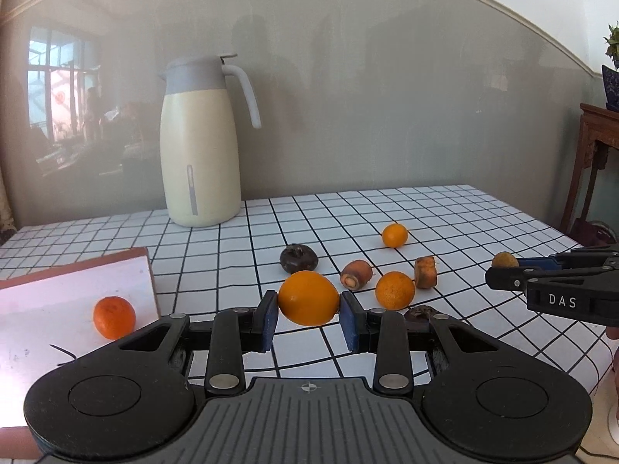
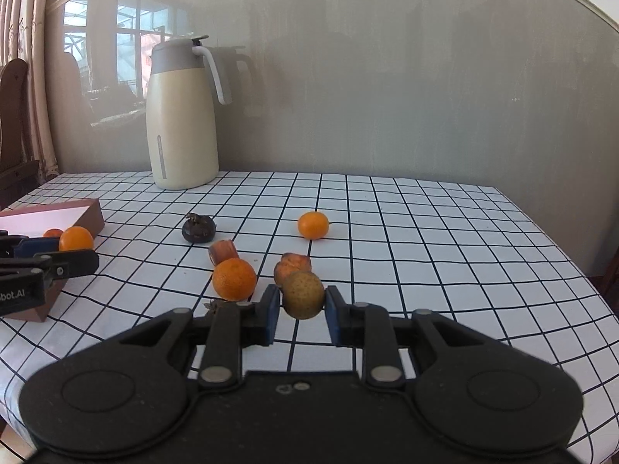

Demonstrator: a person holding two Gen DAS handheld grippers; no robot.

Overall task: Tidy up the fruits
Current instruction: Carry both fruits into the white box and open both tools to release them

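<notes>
My left gripper (image 1: 308,303) is shut on a smooth orange (image 1: 308,297) and holds it above the checked table, just right of the brown box (image 1: 77,290); it also shows in the right wrist view (image 2: 76,239). One tangerine (image 1: 114,317) lies in the box. My right gripper (image 2: 302,301) is shut on a small brownish-yellow fruit (image 2: 303,294) above the table. It shows at the right edge of the left wrist view (image 1: 505,260). On the cloth lie a rough orange (image 2: 234,279), a small orange (image 2: 313,225), a dark fruit (image 2: 198,228) and two brown-orange pieces (image 2: 222,250) (image 2: 296,263).
A cream thermos jug (image 2: 182,116) stands at the back left of the table by the wall. Another dark fruit (image 1: 419,312) lies half hidden behind my left gripper. A wooden side table (image 1: 595,147) stands past the table's right edge.
</notes>
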